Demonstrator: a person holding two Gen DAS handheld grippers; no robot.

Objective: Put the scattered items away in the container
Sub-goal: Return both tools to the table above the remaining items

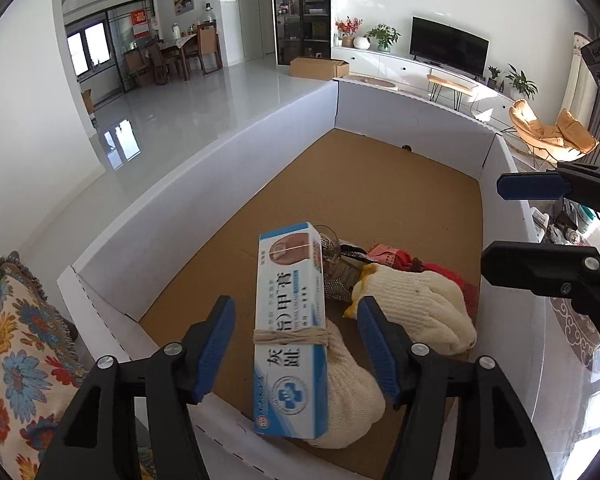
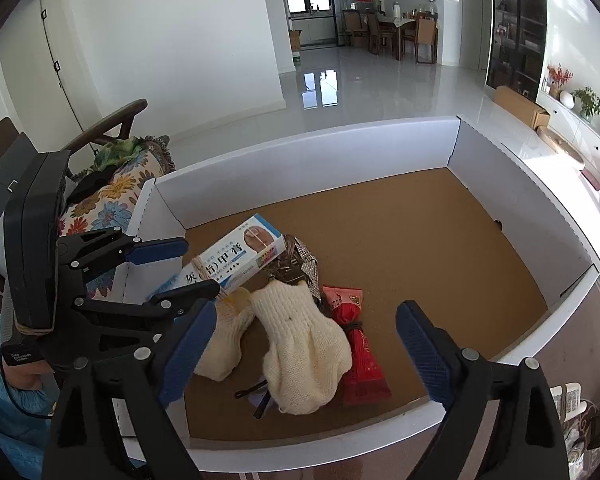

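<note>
A white cardboard container (image 1: 220, 184) (image 2: 300, 160) with a brown floor fills both views. Inside lie a blue-and-white medicine box (image 1: 290, 280) (image 2: 236, 256) bound with twine, two cream knitted gloves (image 1: 412, 300) (image 2: 300, 340), a red packet (image 2: 360, 360) and a glittery item (image 2: 300, 256). My left gripper (image 1: 296, 320) (image 2: 196, 268) is open; the medicine box sits tilted between its fingers, and neither pad touches it. My right gripper (image 2: 306, 316) (image 1: 504, 220) is open above the gloves and holds nothing.
A floral cushion (image 1: 20, 340) (image 2: 112, 200) lies just outside the container's left wall. Small clutter (image 1: 572, 224) sits beyond the right wall. A dark hairpin (image 2: 256, 392) lies on the container floor near its front wall. The far half of the container floor is bare.
</note>
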